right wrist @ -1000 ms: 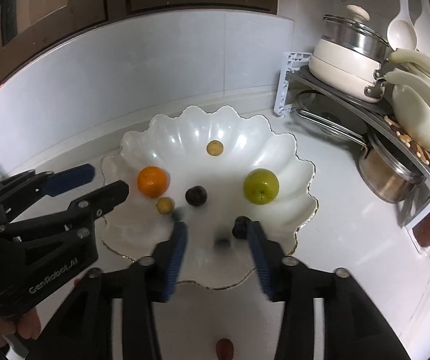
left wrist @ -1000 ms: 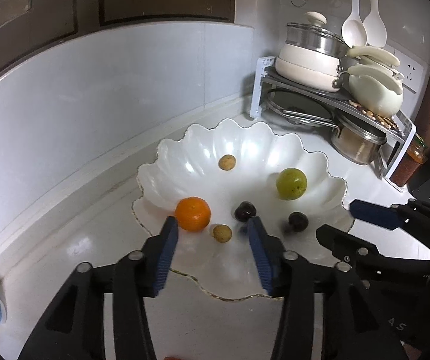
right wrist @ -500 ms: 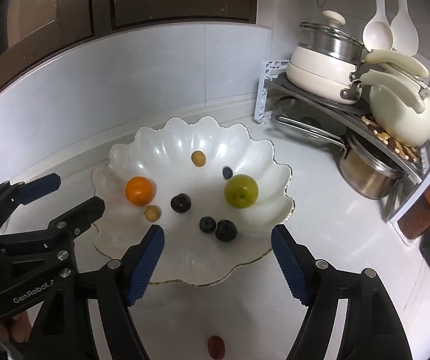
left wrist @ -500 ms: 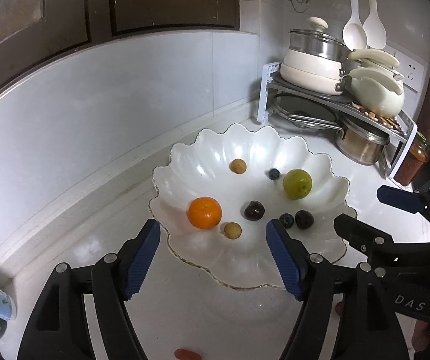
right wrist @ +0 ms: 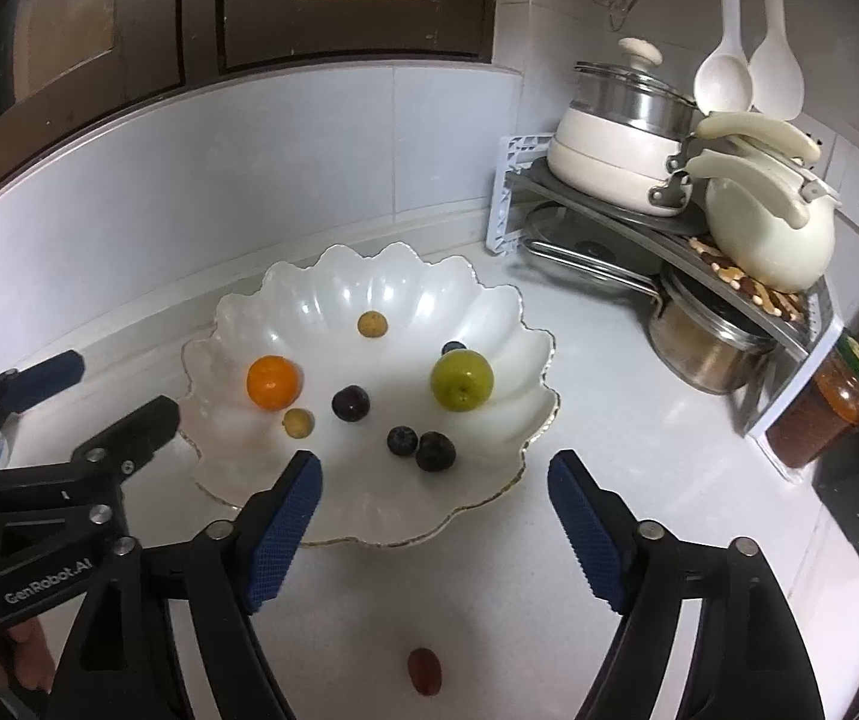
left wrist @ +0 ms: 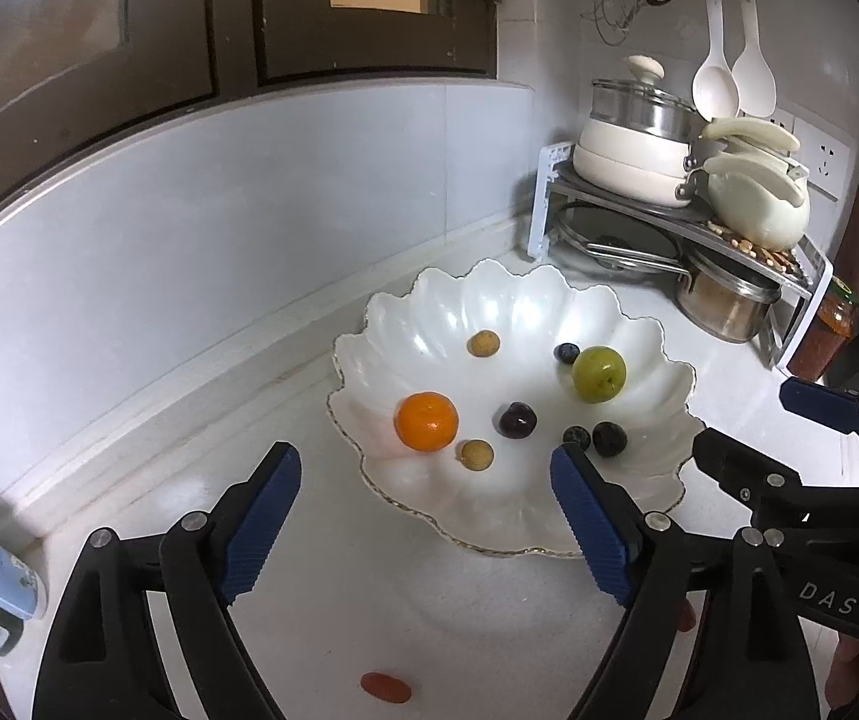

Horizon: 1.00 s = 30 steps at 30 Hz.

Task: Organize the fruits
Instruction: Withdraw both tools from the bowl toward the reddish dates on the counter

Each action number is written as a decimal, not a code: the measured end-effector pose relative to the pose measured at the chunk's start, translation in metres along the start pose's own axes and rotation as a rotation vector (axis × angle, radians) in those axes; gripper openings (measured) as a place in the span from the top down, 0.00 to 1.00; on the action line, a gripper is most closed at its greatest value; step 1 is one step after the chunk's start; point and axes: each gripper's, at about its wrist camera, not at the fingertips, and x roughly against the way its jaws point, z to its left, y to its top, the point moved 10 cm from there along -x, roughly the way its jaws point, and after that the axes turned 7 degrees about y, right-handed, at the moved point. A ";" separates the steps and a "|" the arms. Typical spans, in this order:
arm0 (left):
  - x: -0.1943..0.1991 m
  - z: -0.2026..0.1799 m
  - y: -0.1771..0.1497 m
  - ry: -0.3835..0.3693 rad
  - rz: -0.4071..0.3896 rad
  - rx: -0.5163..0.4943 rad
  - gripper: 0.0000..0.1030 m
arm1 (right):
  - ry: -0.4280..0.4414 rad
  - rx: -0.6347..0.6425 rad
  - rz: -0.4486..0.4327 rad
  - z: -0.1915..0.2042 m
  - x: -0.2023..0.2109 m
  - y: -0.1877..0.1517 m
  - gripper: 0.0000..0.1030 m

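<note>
The white scalloped bowl (right wrist: 507, 354) holds eight fruits: one orange (right wrist: 273, 382), one green fruit (right wrist: 461, 380), two tan longans, one (right wrist: 371, 323) toward the back of the bowl and one (right wrist: 298, 422) just in front of the orange, two dark plums, one (right wrist: 350, 403) at the bowl's middle and one (right wrist: 435, 451) near its front, and two blueberries, one (right wrist: 401, 440) touching the front plum and one (right wrist: 453, 347) just behind the green fruit. One red fruit (right wrist: 425, 669) lies on the counter (right wrist: 597, 384) in front of the bowl, well apart from its rim.

Both tongs are spread wide and hold nothing: the left gripper (left wrist: 423, 507) hovers over the bowl's front left edge, the right gripper (right wrist: 432, 507) over its front right edge.

A second ago both pairs of fingers were narrower and lower over the bowl, the right one blurred in motion near a plum, and no blueberries showed clearly. Since then both have pulled back and opened, and two blueberries now rest in the bowl.

Bare counter lies in front of the bowl and to its right, up to the pot rack (right wrist: 729, 276) and a jar (right wrist: 819, 414). The wall runs close behind the bowl.
</note>
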 end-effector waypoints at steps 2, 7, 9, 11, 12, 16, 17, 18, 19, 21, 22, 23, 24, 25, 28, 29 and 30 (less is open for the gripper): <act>0.003 0.003 -0.001 0.009 -0.002 0.003 0.15 | -0.005 -0.007 -0.001 0.000 0.003 -0.001 0.23; 0.010 0.010 -0.006 0.026 -0.005 0.004 0.13 | -0.026 -0.028 -0.007 0.000 0.009 -0.005 0.23; 0.012 0.013 -0.009 0.028 -0.002 0.006 0.13 | -0.025 -0.045 -0.006 0.001 0.010 -0.008 0.23; 0.013 0.015 -0.013 0.032 0.002 0.008 0.13 | -0.022 -0.059 -0.003 0.002 0.010 -0.010 0.23; 0.013 0.017 -0.014 0.034 0.003 0.009 0.13 | -0.022 -0.060 -0.002 0.003 0.011 -0.011 0.23; 0.016 0.021 -0.021 0.043 0.006 0.006 0.13 | -0.024 -0.063 -0.005 0.005 0.012 -0.016 0.23; 0.016 0.022 -0.023 0.045 0.006 0.005 0.13 | -0.026 -0.065 -0.007 0.006 0.013 -0.017 0.23; 0.017 0.022 -0.024 0.045 0.007 0.004 0.13 | -0.026 -0.065 -0.007 0.006 0.014 -0.019 0.23; 0.018 0.023 -0.026 0.047 0.005 0.005 0.13 | -0.026 -0.064 -0.007 0.007 0.014 -0.020 0.23; 0.020 0.026 -0.028 0.060 -0.007 0.002 0.13 | -0.026 -0.061 -0.005 0.009 0.014 -0.024 0.23; 0.021 0.026 -0.029 0.069 -0.015 -0.002 0.13 | -0.029 -0.061 -0.006 0.009 0.015 -0.026 0.23; 0.021 0.027 -0.031 0.077 -0.022 -0.006 0.13 | -0.030 -0.062 -0.009 0.009 0.016 -0.028 0.23; 0.021 0.027 -0.032 0.081 -0.025 -0.008 0.13 | -0.032 -0.063 -0.011 0.009 0.016 -0.030 0.23; 0.021 0.028 -0.035 0.081 -0.024 -0.005 0.13 | -0.036 -0.063 -0.013 0.009 0.016 -0.033 0.23; 0.019 0.029 -0.043 0.080 -0.019 0.005 0.13 | -0.040 -0.064 -0.012 0.010 0.016 -0.041 0.23; 0.018 0.030 -0.045 0.079 -0.017 0.010 0.13 | -0.043 -0.064 -0.009 0.010 0.015 -0.043 0.23; 0.018 0.030 -0.047 0.076 -0.017 0.015 0.13 | -0.044 -0.063 -0.007 0.010 0.015 -0.045 0.23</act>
